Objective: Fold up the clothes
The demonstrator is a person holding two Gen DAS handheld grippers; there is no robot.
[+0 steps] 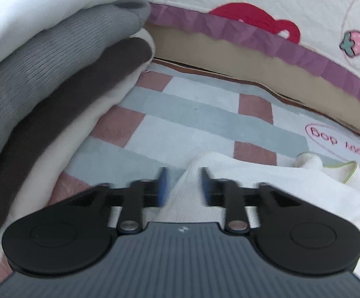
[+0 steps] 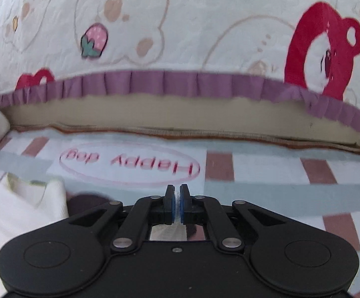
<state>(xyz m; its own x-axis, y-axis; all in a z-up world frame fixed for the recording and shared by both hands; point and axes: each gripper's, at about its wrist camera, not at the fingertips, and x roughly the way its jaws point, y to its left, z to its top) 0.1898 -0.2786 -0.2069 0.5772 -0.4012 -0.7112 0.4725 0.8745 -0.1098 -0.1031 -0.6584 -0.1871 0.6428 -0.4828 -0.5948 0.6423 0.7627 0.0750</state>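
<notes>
on the checked mat (image 1: 204,114) beside the bed, the white garment (image 1: 229,186) lies low in both views, near a stack of folded clothes (image 1: 43,74). left gripper (image 1: 183,183) stands partly spread, a ridge of the cloth between its pads but unpinched. right gripper (image 2: 177,203) is clamped on a thin white fold. best close the left on its ridge first, then lift both evenly so the fold stays straight.
</notes>
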